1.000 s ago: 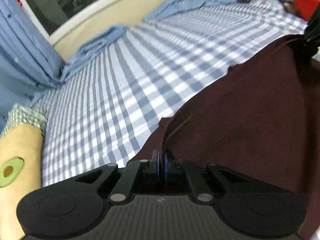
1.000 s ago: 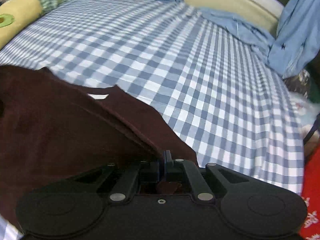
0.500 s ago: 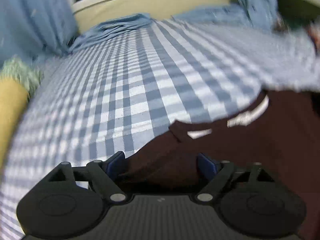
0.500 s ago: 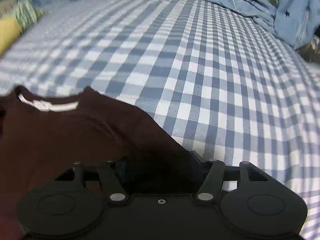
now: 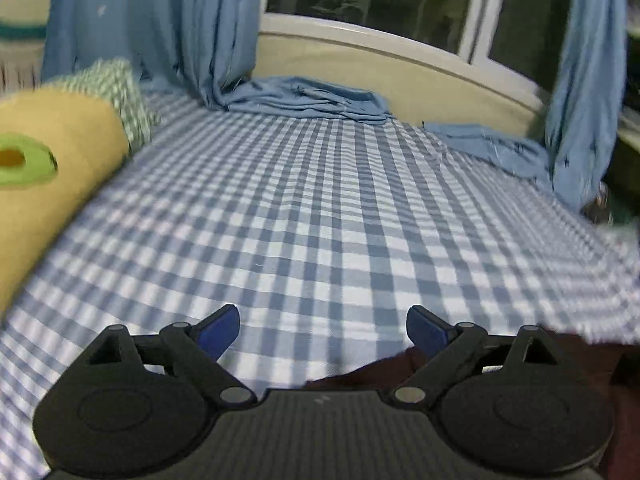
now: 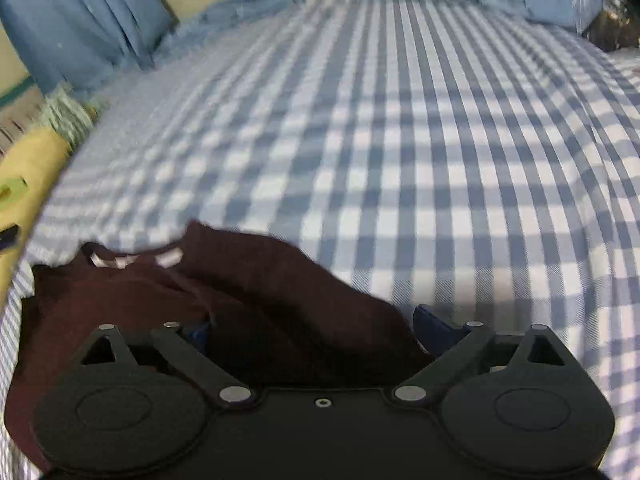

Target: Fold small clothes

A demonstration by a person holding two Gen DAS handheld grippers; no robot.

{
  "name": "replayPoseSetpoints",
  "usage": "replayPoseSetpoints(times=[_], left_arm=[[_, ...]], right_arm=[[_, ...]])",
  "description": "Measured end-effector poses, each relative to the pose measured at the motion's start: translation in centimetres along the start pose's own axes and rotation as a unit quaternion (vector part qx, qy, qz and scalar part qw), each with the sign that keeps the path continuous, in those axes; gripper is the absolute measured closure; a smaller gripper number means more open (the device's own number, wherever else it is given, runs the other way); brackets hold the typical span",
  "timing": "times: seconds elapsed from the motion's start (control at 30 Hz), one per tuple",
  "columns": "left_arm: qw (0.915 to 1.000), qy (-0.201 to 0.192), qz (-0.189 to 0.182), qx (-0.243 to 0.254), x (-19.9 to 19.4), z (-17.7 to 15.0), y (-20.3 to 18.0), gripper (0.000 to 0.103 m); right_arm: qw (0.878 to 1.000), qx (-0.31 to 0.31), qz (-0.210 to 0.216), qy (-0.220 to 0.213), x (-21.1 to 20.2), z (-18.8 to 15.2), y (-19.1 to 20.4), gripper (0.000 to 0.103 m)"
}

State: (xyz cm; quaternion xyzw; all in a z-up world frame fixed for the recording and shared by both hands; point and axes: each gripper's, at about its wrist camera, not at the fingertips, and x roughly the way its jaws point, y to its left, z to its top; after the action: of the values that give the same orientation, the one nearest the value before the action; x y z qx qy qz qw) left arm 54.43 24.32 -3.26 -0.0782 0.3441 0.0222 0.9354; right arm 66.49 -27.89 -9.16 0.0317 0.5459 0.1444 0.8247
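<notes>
Both grippers let go since a second ago; left gripper point(image 5: 323, 330) and right gripper point(image 6: 312, 328) fingers opening, nothing pinched. Maroon shirt point(image 6: 248, 300) lies rumpled on bed point(image 6: 420, 140), collar at 10 o'clock. Soft, light, floppy; likely pinch hem corners.

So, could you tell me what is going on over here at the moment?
A person is folding a dark maroon garment on a bed with a blue checked sheet, one gripper in each hand. Both sets of jaws are opening. The left gripper holds nothing. The garment lies loose between the jaws of the right gripper.
</notes>
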Motion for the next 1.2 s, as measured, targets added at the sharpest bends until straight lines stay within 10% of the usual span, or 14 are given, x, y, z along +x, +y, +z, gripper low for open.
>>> replayPoseSetpoints(times=[0.2,0.37,0.53,0.7,0.83,1.0,1.17,1.2], left_arm=[[0.9993,0.008,-0.009,0.036,-2.2,-2.1,-1.4,0.009],[0.9988,0.004,-0.043,0.024,-4.8,-4.0,-2.0,0.005],[0.9990,0.005,-0.036,0.026,-7.3,-6.1,-1.6,0.004],[0.9998,0.006,0.002,0.020,-9.4,-6.9,0.8,0.003],[0.9992,0.002,0.011,-0.039,-10.0,-6.1,3.8,0.003],[0.9988,-0.007,0.009,-0.047,-9.5,-5.3,4.2,0.003],[0.9952,0.016,-0.058,-0.077,-7.0,-6.3,1.8,0.003],[0.9943,0.021,-0.070,-0.078,-6.5,-6.6,1.1,0.003]], right_arm=[[0.994,0.062,0.071,-0.060,-5.9,2.9,-2.8,0.001],[0.990,-0.012,0.086,-0.110,-6.3,0.1,-2.3,0.005],[0.992,-0.001,0.081,-0.097,-1.0,-3.0,-2.7,0.048],[0.986,0.028,0.110,-0.126,0.8,-3.5,-2.7,0.060],[0.979,0.051,0.131,-0.144,1.1,-4.2,-2.7,0.092],[0.965,0.063,0.162,-0.198,-1.9,-3.9,-3.8,0.093],[0.991,0.030,0.015,-0.129,1.9,-3.7,-2.2,0.082],[0.990,0.024,-0.012,-0.136,2.4,-4.1,-1.8,0.063]])
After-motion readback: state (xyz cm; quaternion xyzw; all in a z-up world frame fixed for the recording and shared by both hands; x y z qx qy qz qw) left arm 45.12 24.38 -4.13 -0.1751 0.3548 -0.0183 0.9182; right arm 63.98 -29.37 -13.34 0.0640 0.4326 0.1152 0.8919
